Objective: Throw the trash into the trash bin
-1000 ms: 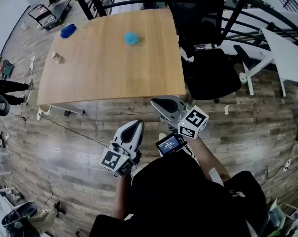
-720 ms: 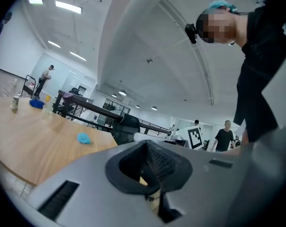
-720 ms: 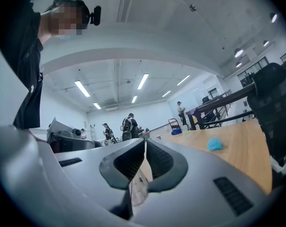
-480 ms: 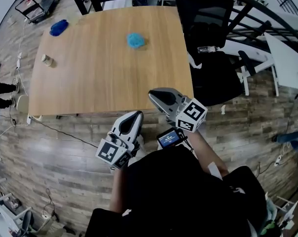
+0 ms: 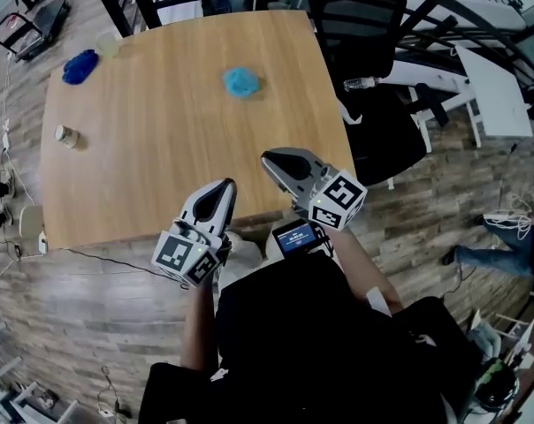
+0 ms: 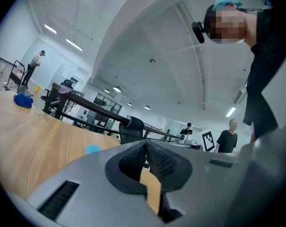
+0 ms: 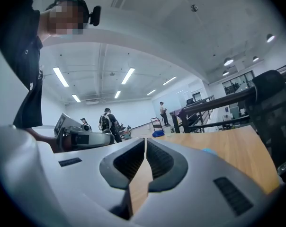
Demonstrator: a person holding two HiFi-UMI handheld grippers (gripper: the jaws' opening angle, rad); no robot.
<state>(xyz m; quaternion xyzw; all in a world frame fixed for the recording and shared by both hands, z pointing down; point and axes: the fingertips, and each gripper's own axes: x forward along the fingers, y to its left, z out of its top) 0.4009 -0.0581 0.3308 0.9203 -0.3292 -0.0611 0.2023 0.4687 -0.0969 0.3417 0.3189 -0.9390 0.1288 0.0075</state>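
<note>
A crumpled light-blue piece of trash (image 5: pixel 240 81) lies on the far half of the wooden table (image 5: pixel 143 175). It shows small in the left gripper view (image 6: pixel 92 149) and the right gripper view (image 7: pixel 207 150). My left gripper (image 5: pixel 225 186) hovers over the table's near edge, jaws shut and empty (image 6: pixel 145 144). My right gripper (image 5: pixel 269 158) is beside it, a little farther over the table, also shut with nothing held (image 7: pixel 145 141). Both point level toward the trash, well short of it. No trash bin is in view.
A dark blue bundle (image 5: pixel 80 65) and a small jar (image 5: pixel 65 136) sit at the table's left side. A black office chair (image 5: pixel 373 122) stands at the table's right edge, with a white desk (image 5: pixel 488 95) beyond. People stand far off in the room.
Both grippers have moved forward from over the floor to over the table's near edge. The table and blue trash sit closer in the head view. Both pairs of jaws stayed shut.
</note>
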